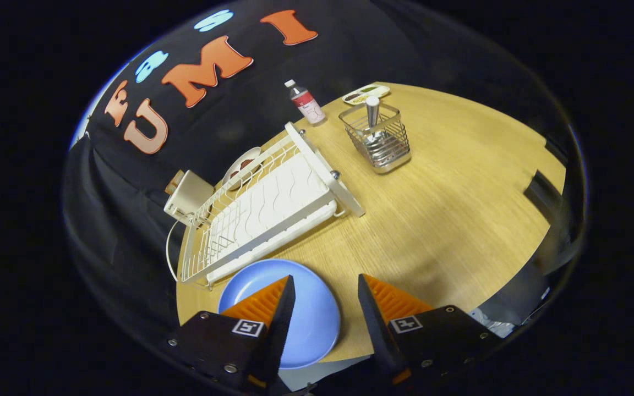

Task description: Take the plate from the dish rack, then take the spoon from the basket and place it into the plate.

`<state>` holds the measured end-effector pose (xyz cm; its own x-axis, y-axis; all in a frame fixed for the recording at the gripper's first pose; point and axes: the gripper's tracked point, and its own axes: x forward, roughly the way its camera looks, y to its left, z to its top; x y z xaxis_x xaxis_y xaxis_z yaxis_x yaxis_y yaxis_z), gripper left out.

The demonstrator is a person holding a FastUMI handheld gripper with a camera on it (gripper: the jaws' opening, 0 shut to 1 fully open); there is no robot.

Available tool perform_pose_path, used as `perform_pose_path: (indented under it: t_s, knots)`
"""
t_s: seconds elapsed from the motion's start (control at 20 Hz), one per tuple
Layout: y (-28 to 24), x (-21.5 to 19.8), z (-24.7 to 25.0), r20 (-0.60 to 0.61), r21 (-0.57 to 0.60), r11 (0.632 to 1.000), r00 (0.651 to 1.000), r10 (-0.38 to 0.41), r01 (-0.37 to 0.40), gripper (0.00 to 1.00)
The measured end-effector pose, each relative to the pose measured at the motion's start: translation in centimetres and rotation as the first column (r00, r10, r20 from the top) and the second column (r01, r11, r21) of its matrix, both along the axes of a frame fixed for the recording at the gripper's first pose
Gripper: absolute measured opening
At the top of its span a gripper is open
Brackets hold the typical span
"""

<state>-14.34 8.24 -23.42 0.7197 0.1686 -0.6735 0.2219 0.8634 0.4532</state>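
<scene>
Plate point(311, 313) lies flat under the parted fingers point(287, 308), unheld.

We are looking at a staged booth set up like a kitchen corner rather than a real home. A wood-grain bench point(449, 209) stands against a black cloth wall point(146, 181), and on it we see kitchen things: a white dish rack point(273, 209), a blue plate point(309, 308), a wire basket point(380, 140) with a utensil point(372, 110), a small bottle point(306, 103) and a little tray point(366, 94).
</scene>
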Motion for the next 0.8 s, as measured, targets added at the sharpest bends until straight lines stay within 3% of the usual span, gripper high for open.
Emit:
perform_pose_path:
  t_s: [0.15,0.25,0.8]
  knots:
    - [-2.8,0.9,1.9,0.052,-0.120,0.993,0.999,0.004,0.002,0.91]
    - [-4.7,2.1,3.1,0.083,-0.196,0.980,0.997,0.006,0.010,0.99]
    - [-11.5,8.9,8.4,0.264,-0.463,0.885,0.961,0.087,0.047,0.99]
